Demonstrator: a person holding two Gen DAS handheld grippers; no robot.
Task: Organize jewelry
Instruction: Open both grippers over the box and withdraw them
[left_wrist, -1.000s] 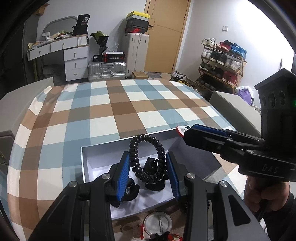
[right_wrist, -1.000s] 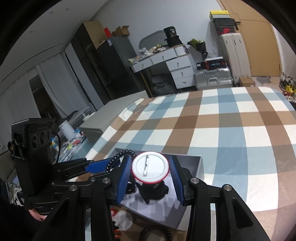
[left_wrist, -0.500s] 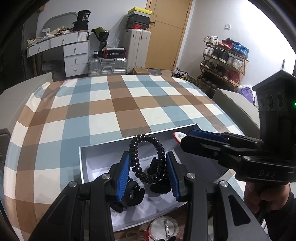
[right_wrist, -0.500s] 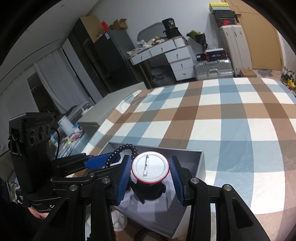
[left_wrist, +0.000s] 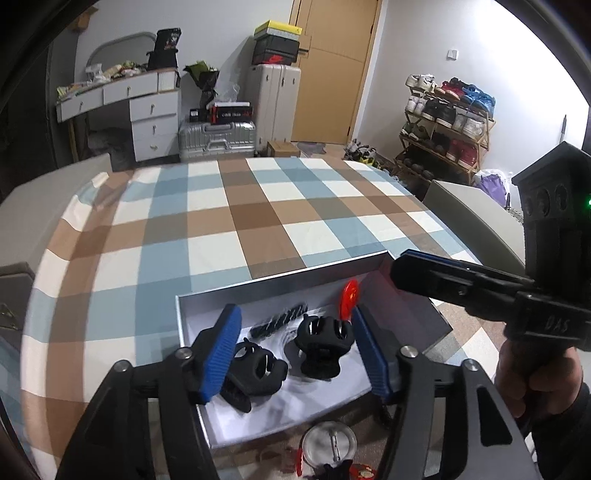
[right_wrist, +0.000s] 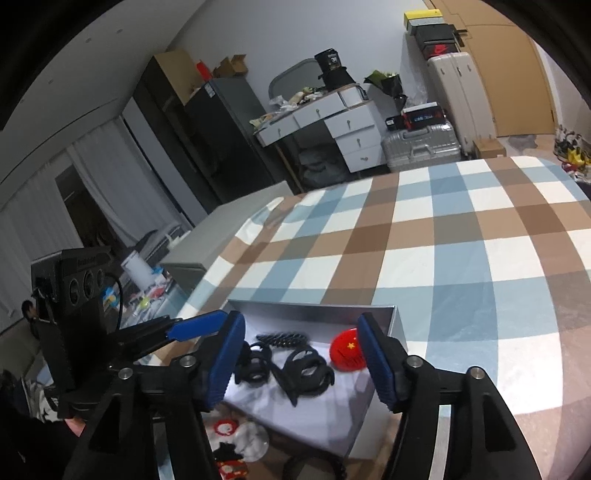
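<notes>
Fingers of left gripper (left_wrist: 295, 347) and right gripper (right_wrist: 301, 363) are opening, empty; black beaded bracelet (left_wrist: 279, 319) and round red badge (right_wrist: 347, 349) lie in the shallow grey box (right_wrist: 314, 312).

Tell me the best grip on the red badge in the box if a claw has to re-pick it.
Probably by its rim, from above. The red badge stands on edge, tilted against the box wall, so its round rim faces up. Set the fingers across its thin faces. The black hair clip lies close beside it, so keep the approach steep.
</notes>
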